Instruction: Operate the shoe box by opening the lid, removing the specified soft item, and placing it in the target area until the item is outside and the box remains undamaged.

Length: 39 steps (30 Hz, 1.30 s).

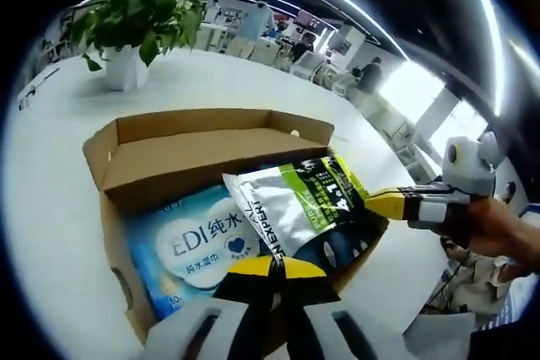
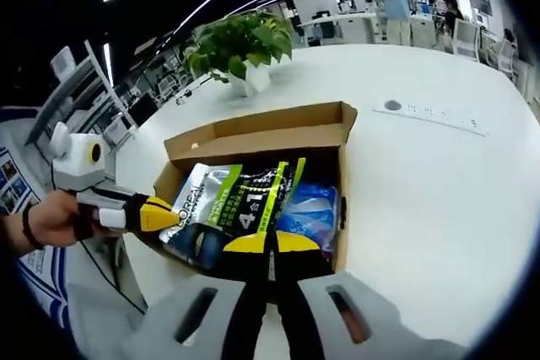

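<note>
An open cardboard shoe box [image 1: 110, 166] [image 2: 337, 137] sits on a white table, its lid folded back. Over it a silver, green and black soft pouch [image 1: 295, 204] [image 2: 245, 200] is tilted up, partly out of the box. Under the pouch, a blue wet-wipes pack [image 1: 190, 246] [image 2: 312, 208] lies inside the box. My left gripper [image 1: 274, 267] [image 2: 164, 214] is shut on one edge of the pouch. At the opposite edge my right gripper [image 2: 270, 246] [image 1: 375, 201] is also shut on the pouch. A hand [image 2: 51, 221] holds the left gripper.
A potted green plant [image 1: 135, 27] [image 2: 245, 48] stands on the table [image 2: 439, 191] beyond the box. The table's far edge curves past it. People and desks fill the room behind. A small round mark [image 2: 392, 105] is on the tabletop right of the box.
</note>
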### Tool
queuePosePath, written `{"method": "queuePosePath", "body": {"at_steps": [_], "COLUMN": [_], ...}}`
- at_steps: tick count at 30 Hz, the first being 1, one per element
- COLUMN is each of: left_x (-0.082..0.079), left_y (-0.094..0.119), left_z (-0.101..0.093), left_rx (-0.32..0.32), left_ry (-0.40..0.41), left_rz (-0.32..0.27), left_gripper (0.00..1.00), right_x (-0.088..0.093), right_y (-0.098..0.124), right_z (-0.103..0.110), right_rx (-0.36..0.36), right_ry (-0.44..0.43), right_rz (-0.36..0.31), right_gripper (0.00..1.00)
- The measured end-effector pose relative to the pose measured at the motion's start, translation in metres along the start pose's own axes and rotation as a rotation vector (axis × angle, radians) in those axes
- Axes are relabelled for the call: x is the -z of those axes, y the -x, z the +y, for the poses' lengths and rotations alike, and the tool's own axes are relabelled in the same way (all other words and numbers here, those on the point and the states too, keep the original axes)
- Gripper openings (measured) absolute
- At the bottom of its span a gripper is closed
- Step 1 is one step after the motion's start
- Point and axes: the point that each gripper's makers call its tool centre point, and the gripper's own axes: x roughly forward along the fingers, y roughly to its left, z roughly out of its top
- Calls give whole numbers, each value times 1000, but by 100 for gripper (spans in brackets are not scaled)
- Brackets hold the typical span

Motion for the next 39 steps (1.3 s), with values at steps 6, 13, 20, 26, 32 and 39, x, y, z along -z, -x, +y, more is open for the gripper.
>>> {"method": "queuePosePath", "body": {"at_steps": [6, 13, 20, 26, 32, 39], "left_x": [-12, -21, -25, -20, -14, -7], "left_y": [-4, -14, -31, -50, -70, -90], "left_z": [-18, -48, -86, -118, -152, -186], "left_rx": [26, 71, 119, 166, 214, 260], "left_ry": [-33, -78, -142, -192, -239, -283], "left_rz": [-10, -8, 11, 49, 86, 123], "left_gripper": [1, 1, 1, 1, 2, 2], "right_x": [-8, -10, 0, 15, 30, 48], "right_y": [15, 42, 74, 101, 129, 157], "right_z": [-11, -33, -60, -86, -113, -141], "right_rx": [17, 54, 104, 152, 205, 255], "right_ry": [-10, -14, -52, -97, -144, -201], "right_rz": [-31, -65, -94, -113, -134, -153], "right_gripper": [0, 0, 0, 0, 0, 0]}}
